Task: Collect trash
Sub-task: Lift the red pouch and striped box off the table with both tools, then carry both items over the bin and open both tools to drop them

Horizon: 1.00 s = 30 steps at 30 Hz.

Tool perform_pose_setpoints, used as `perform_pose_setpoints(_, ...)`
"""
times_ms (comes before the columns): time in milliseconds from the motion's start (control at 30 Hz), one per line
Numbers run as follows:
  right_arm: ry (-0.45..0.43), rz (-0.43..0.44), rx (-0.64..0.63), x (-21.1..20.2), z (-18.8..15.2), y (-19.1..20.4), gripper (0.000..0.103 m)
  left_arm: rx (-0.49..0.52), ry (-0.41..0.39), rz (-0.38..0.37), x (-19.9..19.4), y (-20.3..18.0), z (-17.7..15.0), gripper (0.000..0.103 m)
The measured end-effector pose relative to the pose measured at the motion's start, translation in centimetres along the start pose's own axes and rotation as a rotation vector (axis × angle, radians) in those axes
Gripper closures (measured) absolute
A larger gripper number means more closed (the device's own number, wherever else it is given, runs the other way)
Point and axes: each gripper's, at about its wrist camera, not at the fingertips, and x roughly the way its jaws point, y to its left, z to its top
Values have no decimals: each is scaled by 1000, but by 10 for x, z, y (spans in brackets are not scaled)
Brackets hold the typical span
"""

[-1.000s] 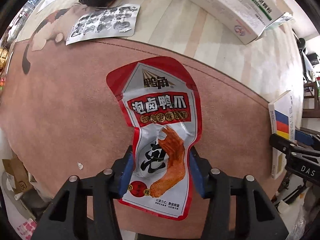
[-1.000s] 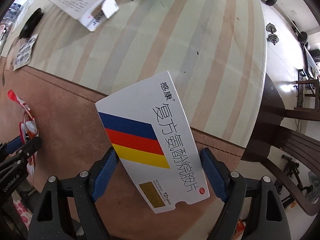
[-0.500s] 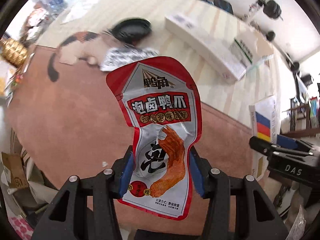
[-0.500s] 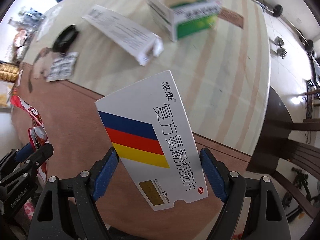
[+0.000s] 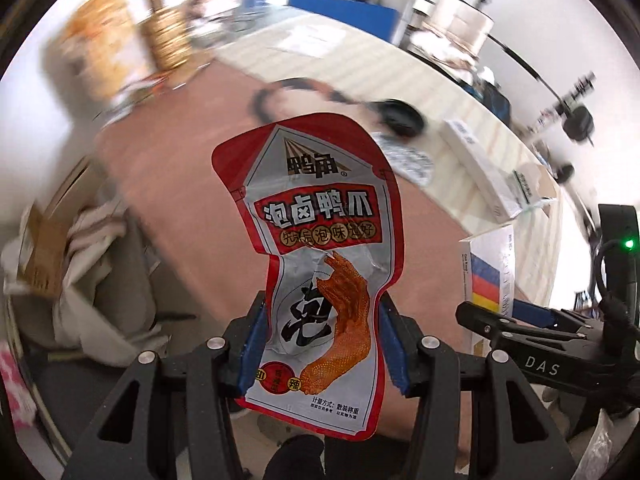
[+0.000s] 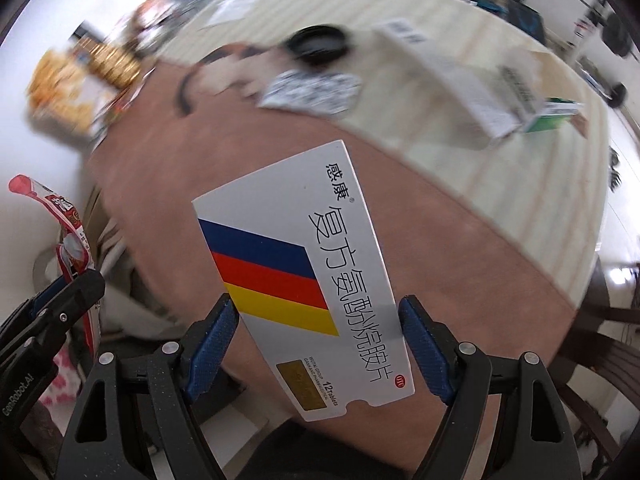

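Observation:
My left gripper [image 5: 320, 344] is shut on a red and silver snack pouch [image 5: 320, 264] with a printed duck foot, held high over the table's brown rim. In the right wrist view my right gripper [image 6: 318, 348] is shut on a white medicine box [image 6: 308, 276] with blue, red and yellow stripes. That box [image 5: 490, 276] and the right gripper [image 5: 532, 330] show at the right of the left wrist view. The pouch [image 6: 66, 236] and the left gripper [image 6: 60, 304] appear at the left edge of the right wrist view.
On the striped tablecloth [image 6: 500, 168] lie a black lid [image 6: 316, 46], a blister sheet [image 6: 312, 90], a long white carton [image 6: 452, 76] and a green and white box [image 6: 552, 114]. A bin with a pale bag and cardboard [image 5: 76, 264] stands left of the table. Snack packets [image 5: 116, 40] sit far left.
Both grippers have risen and swung away from the table with the pouch and the box still held. The tabletop now looks farther off and blurred, and the bin has come into view.

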Motion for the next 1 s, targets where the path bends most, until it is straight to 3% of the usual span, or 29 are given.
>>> perform_pose_setpoints(133,24,28,-73,14,-42,60,20,-109,15,32,-4,69,-51,55)
perform_pose_setpoints(267,69,43,-117,48,-94,112,20,-265,105,32,27,145,-117,55)
perform_pose_setpoints(500,216,34,-137,174,-163,162,21,-502,296,-17,140,252,-224,55)
perform_pose_setpoints(700,324,36,-130,310,-195,182,21,-679,366,-84,253,320,-282,53)
perform_pose_setpoints(833,399,55,-115,407,-209,186,21,-755,396,-118,323,356,-313,44)
perform_pose_setpoints(900,432,61,-122,455,-217,188,21,-766,403,-80,346,370,-328,31)
perform_pose_setpoints(933,460,68,-123,479,-222,189,21,-775,401,-62,353,376,-334,14)
perform_pose_setpoints(967,475,75,-120,494,-226,189,20,-782,398,-48,360,382,-341,4)
perform_pose_setpoints(1000,501,92,-122,516,-231,188,20,-783,399,-28,364,387,-347,4)
